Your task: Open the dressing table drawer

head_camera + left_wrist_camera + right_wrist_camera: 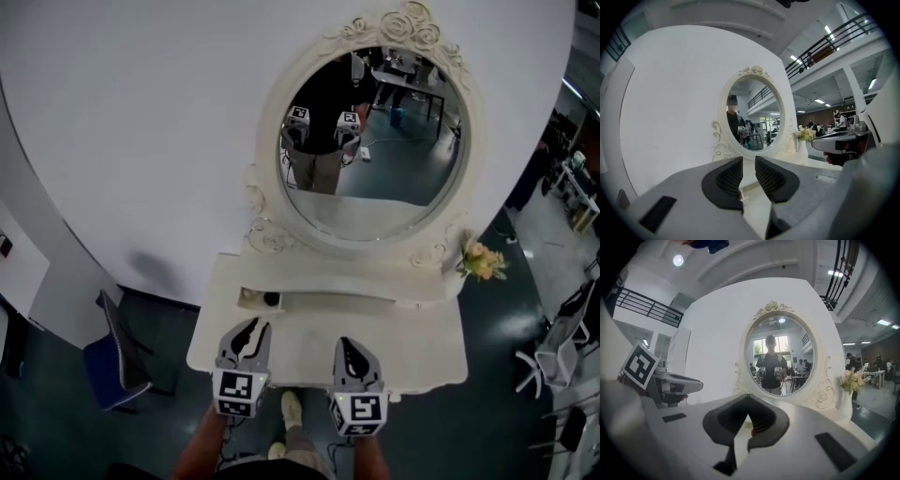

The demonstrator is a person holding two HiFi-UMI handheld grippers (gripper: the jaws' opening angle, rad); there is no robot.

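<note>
White curved wall (141, 141) behind. Dark glossy floor (506, 412). Blue chair (117, 361) at left, white chair (553, 352) at right. Black balcony railing (647, 308) high up. Strip lights (828, 32) and round lamp (678, 260) on ceiling.

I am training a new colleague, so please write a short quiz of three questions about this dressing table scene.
1. True or false: the jaws of the left gripper stand apart with nothing between them.
2. In the head view, the pale yellow flower bunch stands at which side of the oval mirror in its white carved frame? A left, B right, C above.
3. How many square-marker cubes show reflected in that mirror?
Key: 1 true; 2 B; 3 two.
</note>
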